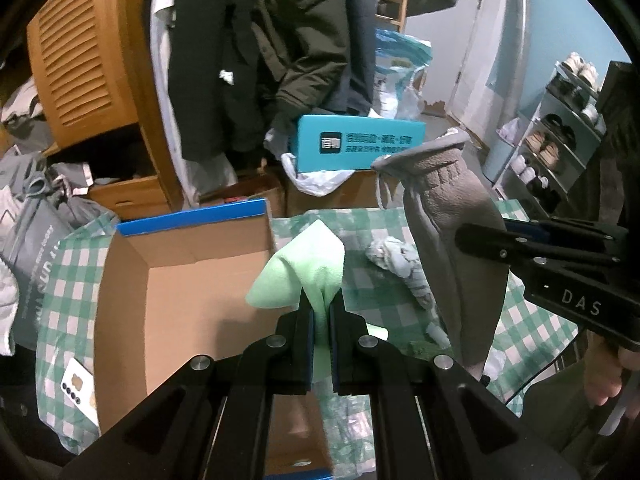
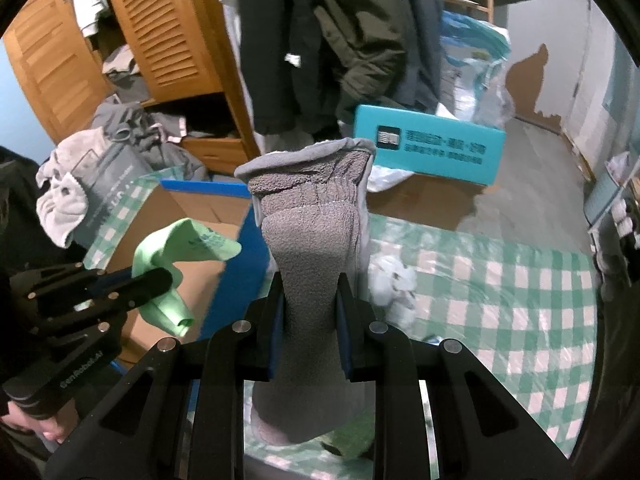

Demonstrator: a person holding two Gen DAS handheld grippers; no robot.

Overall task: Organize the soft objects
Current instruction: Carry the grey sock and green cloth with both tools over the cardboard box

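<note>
Green microfibre is what the left wrist view is mostly about: the left gripper [image 1: 320, 312] has its jaws pinched nearly together on a light green cloth [image 1: 304, 268], which sticks up out of the pads toward 12 o'clock and flops a little to 10. The open cardboard box [image 1: 180, 300] sits at roughly 9 to 10 o'clock from those tips, just beside them, its mouth facing up, so I'd guess the drop only needs a short shift that way. Over at 3 o'clock the right gripper [image 1: 480, 240] comes in sideways, clamped on a grey fleece sock [image 1: 452, 240] whose long axis runs near vertical, cuff up top. A crumpled white-grey rag [image 1: 400, 264] lies on the green checked tablecloth [image 1: 532, 320] between the two grippers, apart from both. Switching to the right wrist view, the right gripper [image 2: 310, 312] has its jaws held narrow around the middle of the grey fleece sock [image 2: 312, 240], cuff at 12 o'clock, toe hanging down past the pads at 6. The cardboard box [image 2: 192, 280] is off at 9 to 10 o'clock, with the left gripper [image 2: 160, 280] and its light green cloth [image 2: 180, 248] in between. So the left hand looks nearer the box and the sock has further to travel.
</note>
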